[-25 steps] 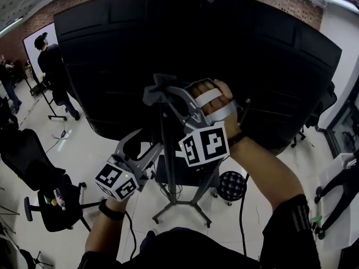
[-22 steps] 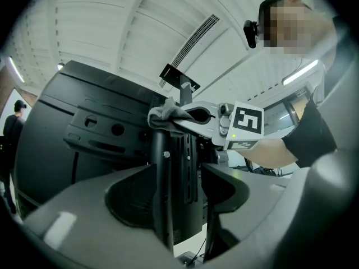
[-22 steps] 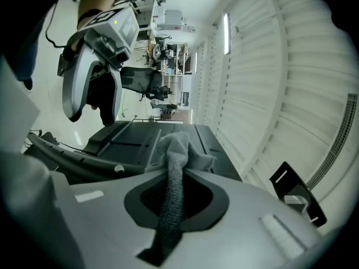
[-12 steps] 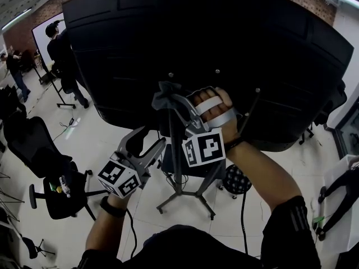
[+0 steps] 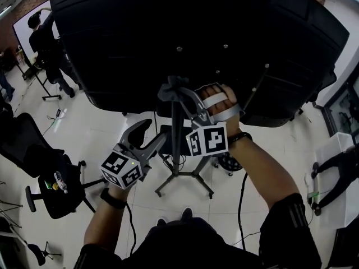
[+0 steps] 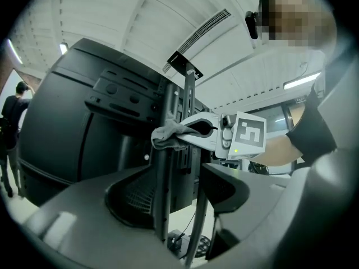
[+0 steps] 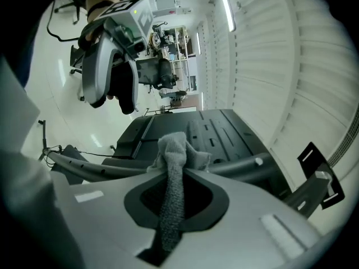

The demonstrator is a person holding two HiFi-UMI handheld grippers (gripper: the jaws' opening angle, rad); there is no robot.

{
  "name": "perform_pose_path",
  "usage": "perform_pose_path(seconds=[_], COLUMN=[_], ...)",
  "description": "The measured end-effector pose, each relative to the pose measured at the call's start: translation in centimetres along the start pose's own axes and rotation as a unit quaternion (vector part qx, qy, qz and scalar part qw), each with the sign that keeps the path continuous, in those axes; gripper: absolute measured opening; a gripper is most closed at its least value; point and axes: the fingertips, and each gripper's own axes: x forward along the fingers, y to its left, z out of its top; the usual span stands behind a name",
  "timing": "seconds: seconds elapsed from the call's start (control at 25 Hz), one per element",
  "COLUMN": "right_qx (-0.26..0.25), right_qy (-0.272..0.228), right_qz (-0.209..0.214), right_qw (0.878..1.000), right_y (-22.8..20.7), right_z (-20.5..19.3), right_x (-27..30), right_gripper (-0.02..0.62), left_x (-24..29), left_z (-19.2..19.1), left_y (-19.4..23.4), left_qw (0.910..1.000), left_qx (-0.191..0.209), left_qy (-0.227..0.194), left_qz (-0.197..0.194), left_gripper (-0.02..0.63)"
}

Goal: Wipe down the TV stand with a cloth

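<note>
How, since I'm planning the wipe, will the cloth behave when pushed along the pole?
Probably floppy: the cloth bunches and folds beyond the right gripper. Likely light, since a pinch holds it. Its nubby weave should drag on the pole.

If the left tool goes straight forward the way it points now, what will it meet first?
Probably the stand's upright pole, right ahead of its open jaws, with the TV's black back behind. Exact depth is unclear.
</note>
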Motion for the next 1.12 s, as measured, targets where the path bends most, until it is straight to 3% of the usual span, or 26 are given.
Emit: perform_pose_path(seconds=[0.36, 1.12], right_qx=[0.018, 0.035], right_qy=[0.037, 0.064], right_qz=[0.021, 0.120], right_qw=[0.999, 0.990], right_y=[5.7, 24.4], right_z=[-0.1, -1.3], right_x=[0.9, 1.6], right_gripper=[0.015, 0.015], left_x=[-1.0, -1.1], left_z=[-5.5, -21.2], left_y=[0.6, 2.0], left_qw=[0.9984, 0.9870], left_qx=[-0.035, -0.086], left_qy=[0.038, 0.130], left_qz=[-0.022, -0.039], left_gripper=[0.275, 0.284])
